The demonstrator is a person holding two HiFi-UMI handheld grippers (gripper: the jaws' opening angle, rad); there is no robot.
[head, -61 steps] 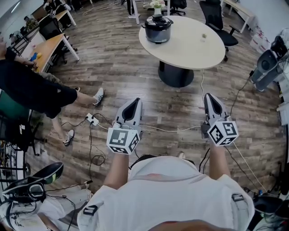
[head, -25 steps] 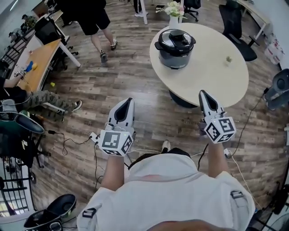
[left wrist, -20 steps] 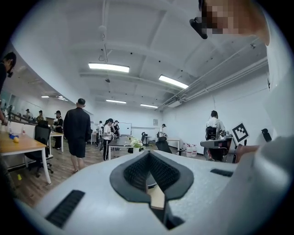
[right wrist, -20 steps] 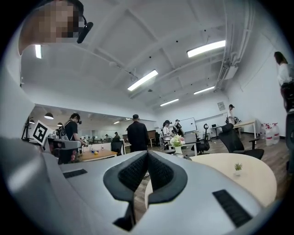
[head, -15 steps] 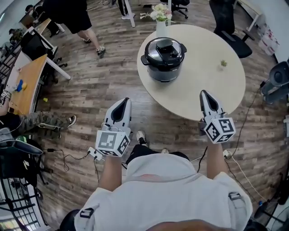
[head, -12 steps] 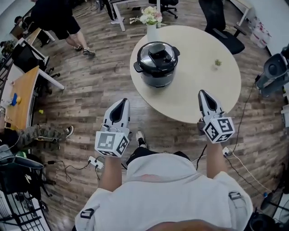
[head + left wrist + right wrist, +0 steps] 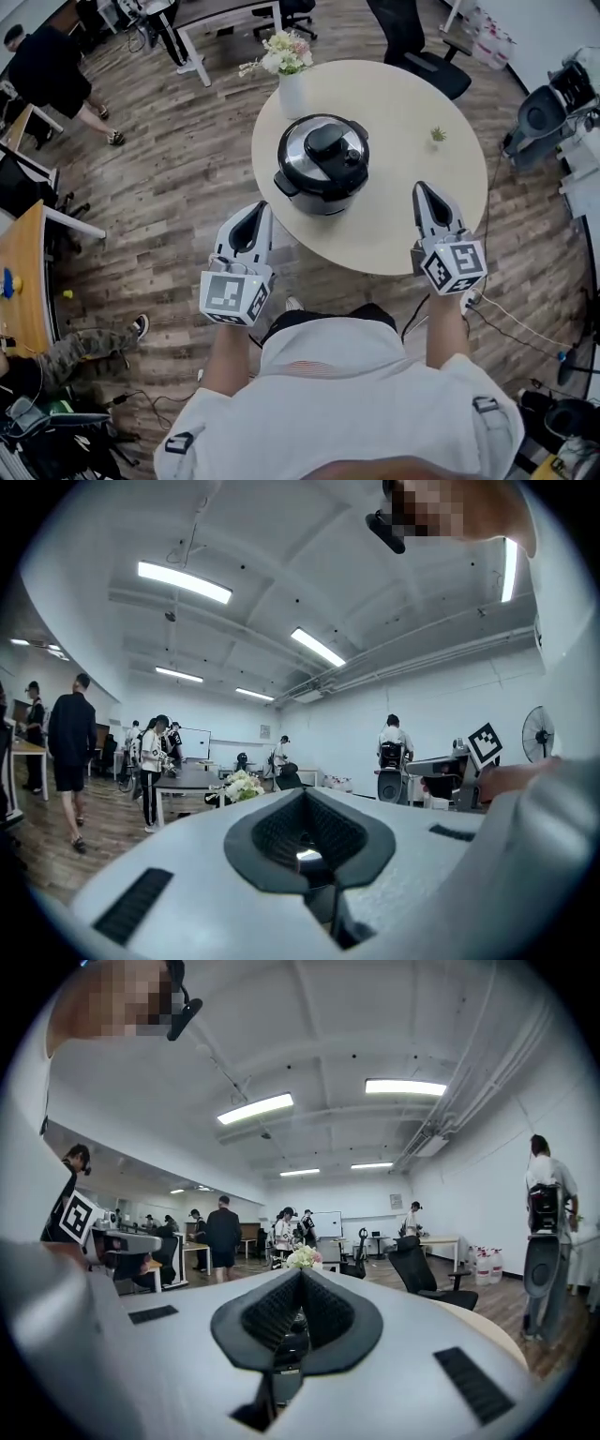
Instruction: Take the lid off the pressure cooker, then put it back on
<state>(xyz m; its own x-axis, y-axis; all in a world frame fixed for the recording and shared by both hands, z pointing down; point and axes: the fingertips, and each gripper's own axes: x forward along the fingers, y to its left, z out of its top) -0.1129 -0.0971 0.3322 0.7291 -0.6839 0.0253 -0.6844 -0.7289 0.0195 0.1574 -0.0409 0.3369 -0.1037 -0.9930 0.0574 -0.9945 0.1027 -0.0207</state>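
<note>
The pressure cooker stands on the near left part of a round beige table. Its silver lid with a black handle sits on the pot. In the head view my left gripper is shut and empty, held level just short of the table edge, near and left of the cooker. My right gripper is shut and empty too, over the table's near right part, clear of the cooker. The left gripper view shows the left gripper with jaws together; the right gripper view shows the right gripper likewise.
A white vase of flowers stands behind the cooker and a tiny plant lies at the table's right. A black chair is beyond the table, grey machines at right, a person and desks at left, cables on the floor.
The table and cooker have come much nearer in the head view as the person walked up. Both grippers stayed shut and empty, carried forward to the table edge.
</note>
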